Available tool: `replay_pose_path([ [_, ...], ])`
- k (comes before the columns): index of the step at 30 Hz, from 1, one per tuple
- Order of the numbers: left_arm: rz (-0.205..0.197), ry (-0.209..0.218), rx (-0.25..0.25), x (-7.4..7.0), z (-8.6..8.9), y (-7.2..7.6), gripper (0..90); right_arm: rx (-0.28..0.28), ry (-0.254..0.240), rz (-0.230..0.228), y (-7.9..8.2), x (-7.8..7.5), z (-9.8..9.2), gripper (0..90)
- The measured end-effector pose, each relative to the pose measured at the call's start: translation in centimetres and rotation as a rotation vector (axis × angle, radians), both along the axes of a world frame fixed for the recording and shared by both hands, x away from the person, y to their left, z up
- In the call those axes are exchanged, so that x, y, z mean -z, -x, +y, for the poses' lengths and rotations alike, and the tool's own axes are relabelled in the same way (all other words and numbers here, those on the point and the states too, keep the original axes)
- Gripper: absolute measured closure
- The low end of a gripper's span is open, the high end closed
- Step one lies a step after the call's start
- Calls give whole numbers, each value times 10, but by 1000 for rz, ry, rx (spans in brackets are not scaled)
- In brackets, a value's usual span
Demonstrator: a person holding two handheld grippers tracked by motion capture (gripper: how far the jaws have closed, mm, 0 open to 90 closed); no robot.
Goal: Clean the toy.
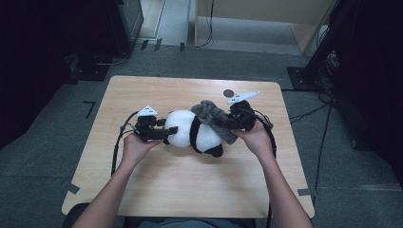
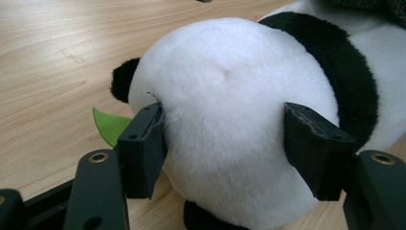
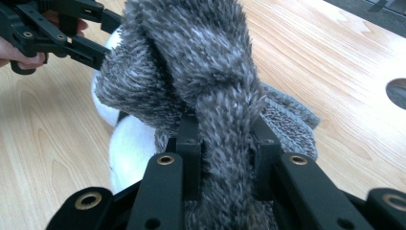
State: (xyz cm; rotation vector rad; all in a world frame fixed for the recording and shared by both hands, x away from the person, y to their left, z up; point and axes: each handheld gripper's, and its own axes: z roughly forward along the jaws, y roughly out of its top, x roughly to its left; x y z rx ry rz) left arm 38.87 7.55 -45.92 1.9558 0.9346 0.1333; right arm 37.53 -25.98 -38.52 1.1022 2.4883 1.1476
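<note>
A black-and-white plush panda lies on its side in the middle of the wooden table. My left gripper is shut on the panda's white head; both pads press into the fur, one on each side. A green felt leaf pokes out beside the head. My right gripper is shut on a fuzzy grey cloth, pinched between its jaws. That cloth is draped over the panda's body.
A small dark round hole sits in the tabletop near the far edge, also visible at the right in the right gripper view. Cables trail from both grippers along the table sides. Dark equipment stands on the floor beyond the table.
</note>
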Motion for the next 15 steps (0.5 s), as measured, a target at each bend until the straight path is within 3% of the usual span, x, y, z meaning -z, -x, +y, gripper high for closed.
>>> replay_pose_path([
  [5,-1,5,-2,0,0,0,340,16,-6,-3,3,4,-11,729],
  [10,0,6,-5,0,0,0,340,40,28,-22,6,3,-17,743],
  [15,1,0,-3,0,1,0,341,30,-12,-50,12,-10,-13,753],
])
